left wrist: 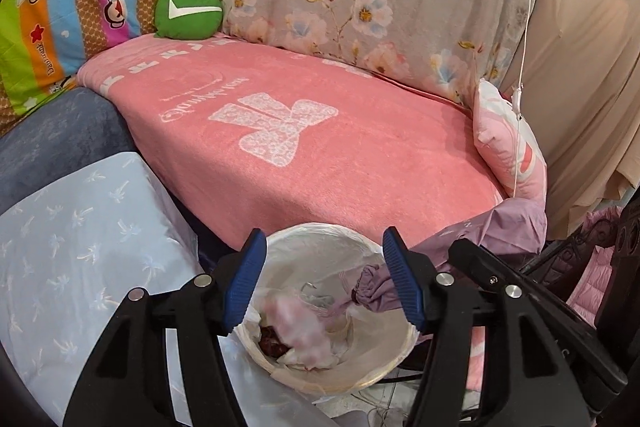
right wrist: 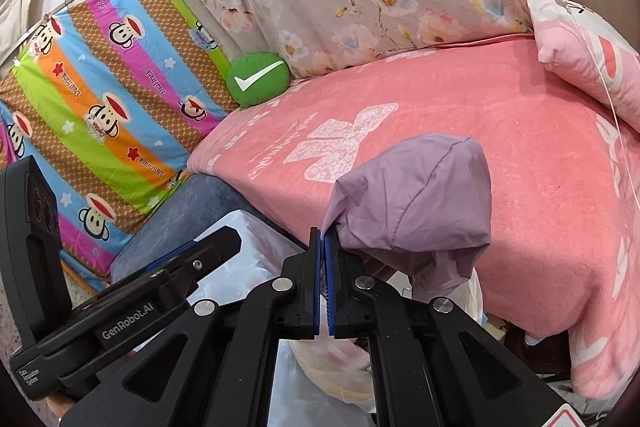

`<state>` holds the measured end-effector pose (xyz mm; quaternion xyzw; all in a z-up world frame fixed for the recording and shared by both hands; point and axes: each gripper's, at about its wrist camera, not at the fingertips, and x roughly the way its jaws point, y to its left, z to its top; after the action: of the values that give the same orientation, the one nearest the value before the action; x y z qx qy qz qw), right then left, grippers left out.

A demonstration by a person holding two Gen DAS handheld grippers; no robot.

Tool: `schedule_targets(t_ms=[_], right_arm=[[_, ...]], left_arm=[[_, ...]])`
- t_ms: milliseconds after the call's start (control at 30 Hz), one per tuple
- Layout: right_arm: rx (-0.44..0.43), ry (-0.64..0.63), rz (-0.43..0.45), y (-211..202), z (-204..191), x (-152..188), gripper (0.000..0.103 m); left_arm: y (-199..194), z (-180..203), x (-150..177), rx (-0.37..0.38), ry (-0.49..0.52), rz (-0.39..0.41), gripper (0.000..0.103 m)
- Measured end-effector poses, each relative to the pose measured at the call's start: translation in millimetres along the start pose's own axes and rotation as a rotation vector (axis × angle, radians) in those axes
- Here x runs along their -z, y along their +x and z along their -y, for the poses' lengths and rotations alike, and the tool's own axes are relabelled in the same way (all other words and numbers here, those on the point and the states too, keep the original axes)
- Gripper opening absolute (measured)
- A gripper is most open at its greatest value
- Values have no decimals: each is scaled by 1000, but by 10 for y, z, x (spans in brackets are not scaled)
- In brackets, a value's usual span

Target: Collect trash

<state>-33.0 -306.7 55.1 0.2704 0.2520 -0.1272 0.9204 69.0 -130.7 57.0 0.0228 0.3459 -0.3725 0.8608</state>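
A white lined trash bin (left wrist: pixel 400 355) stands below the front edge of the pink bed, with crumpled pink and white tissue (left wrist: pixel 298 327) and dark scraps inside. My left gripper (left wrist: pixel 324 283) is open and empty, hovering right over the bin. My right gripper (right wrist: pixel 323 243) is shut on a corner of a purple fabric piece (right wrist: pixel 420 203) that balloons up over the bed edge. The purple fabric also shows in the left wrist view (left wrist: pixel 492 231), hanging toward the bin. The bin (right wrist: pixel 332 359) shows partly under the right gripper.
A pink blanket (left wrist: pixel 320 147) covers the bed. A green checkmark cushion (left wrist: pixel 188 11) lies at its far left, a pink pillow (left wrist: pixel 508 147) at its right. A pale blue plastic sheet (left wrist: pixel 80 247) lies left of the bin. A white cord (left wrist: pixel 524 47) hangs at right.
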Motion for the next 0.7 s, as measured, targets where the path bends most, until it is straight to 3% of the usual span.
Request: schedule_targets(t_ms=[700], right_arm=[[1,-80,-82,198,-274,186,27]], left_arm=[[-43,-314,170,-109,-29,-13,64]])
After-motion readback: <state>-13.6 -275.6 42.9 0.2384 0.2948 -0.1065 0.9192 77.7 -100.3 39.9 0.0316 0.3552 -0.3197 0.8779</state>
